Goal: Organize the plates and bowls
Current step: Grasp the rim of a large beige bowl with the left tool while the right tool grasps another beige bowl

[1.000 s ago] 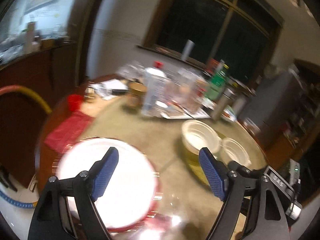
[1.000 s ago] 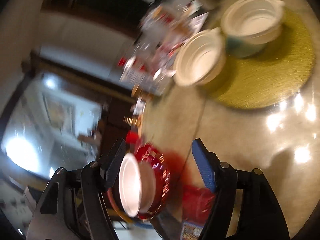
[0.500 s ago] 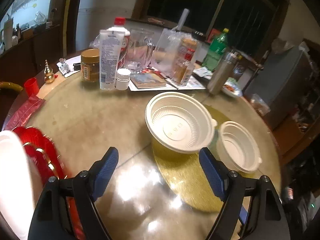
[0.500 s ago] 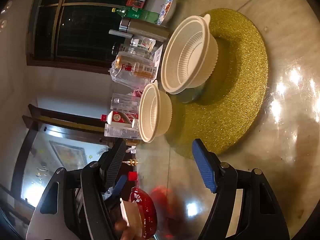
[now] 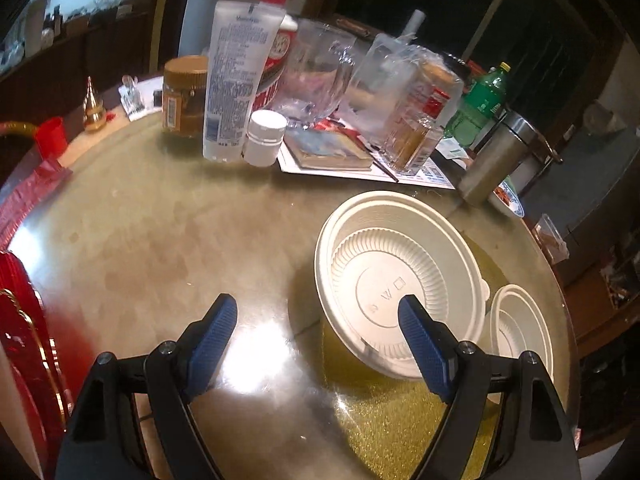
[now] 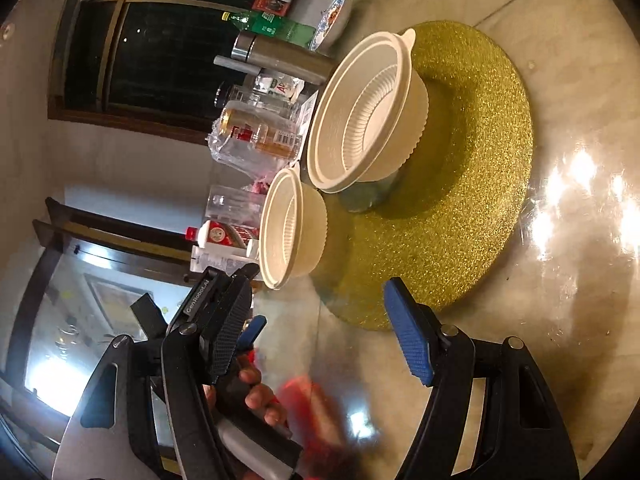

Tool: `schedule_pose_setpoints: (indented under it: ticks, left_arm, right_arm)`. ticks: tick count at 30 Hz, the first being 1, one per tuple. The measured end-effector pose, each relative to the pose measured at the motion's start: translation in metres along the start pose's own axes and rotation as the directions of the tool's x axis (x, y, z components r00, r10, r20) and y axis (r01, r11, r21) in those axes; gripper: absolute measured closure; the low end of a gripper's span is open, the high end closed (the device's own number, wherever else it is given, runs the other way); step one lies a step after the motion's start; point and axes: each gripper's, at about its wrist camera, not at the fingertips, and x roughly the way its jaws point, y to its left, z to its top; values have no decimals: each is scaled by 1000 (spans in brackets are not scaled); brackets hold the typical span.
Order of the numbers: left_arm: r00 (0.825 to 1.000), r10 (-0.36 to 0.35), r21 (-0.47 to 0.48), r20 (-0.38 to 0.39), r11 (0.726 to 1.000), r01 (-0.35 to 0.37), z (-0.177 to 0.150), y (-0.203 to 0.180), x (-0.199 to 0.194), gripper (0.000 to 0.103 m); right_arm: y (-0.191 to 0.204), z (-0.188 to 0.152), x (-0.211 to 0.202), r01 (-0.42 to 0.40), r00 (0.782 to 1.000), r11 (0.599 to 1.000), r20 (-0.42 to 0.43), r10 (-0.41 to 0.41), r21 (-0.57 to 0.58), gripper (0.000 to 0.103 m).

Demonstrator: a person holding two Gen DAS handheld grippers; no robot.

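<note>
Two white ribbed plastic bowls sit on a gold glitter mat (image 5: 400, 420) on the round table. The large bowl (image 5: 400, 280) is just beyond my open left gripper (image 5: 316, 320), whose right finger overlaps its near rim in the picture. The small bowl (image 5: 520, 336) stands right of it. A red plate (image 5: 20, 340) shows at the left edge. In the rolled right wrist view, the large bowl (image 6: 360, 120) and the small bowl (image 6: 292, 228) lie ahead of my open, empty right gripper (image 6: 316, 320). A blurred red plate (image 6: 316, 400) lies below.
Bottles, a jar (image 5: 186, 96), a tube, a glass pitcher (image 5: 316, 80), a steel flask (image 5: 496, 160) and papers crowd the table's far side. A red cup (image 5: 50, 136) stands at the left. A hand (image 6: 256, 396) holding the other gripper shows behind my right gripper's left finger.
The left view has swung right from the red-rimmed plate to the bowls and come lower and closer. The right view rolled, then held still. The other gripper and hand came into it.
</note>
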Motion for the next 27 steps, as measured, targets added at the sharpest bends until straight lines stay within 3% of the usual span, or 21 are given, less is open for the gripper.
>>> schedule_pose_setpoints:
  ticks: [5,13,20,27]
  left_arm:
    - [1000,-4,20,-6,1000,4,2,-3,8,20]
    - [1000,10,43,4,999,-10,9,0,23,20]
    - [999,26,42,32,999,-27,14,5,25,20]
    - [999,33,49,20,998,-34,13,7,30,20]
  right_arm:
    - [11,3,11,57,998,998,-10,-57,-20,33]
    - [53,27,63,103,994,987,-27,-107,-120,33]
    - [53,37,107,145,987,985,-62,-151,-93,33]
    - [51,35,122,198,977,973,-58,-206,-122,35]
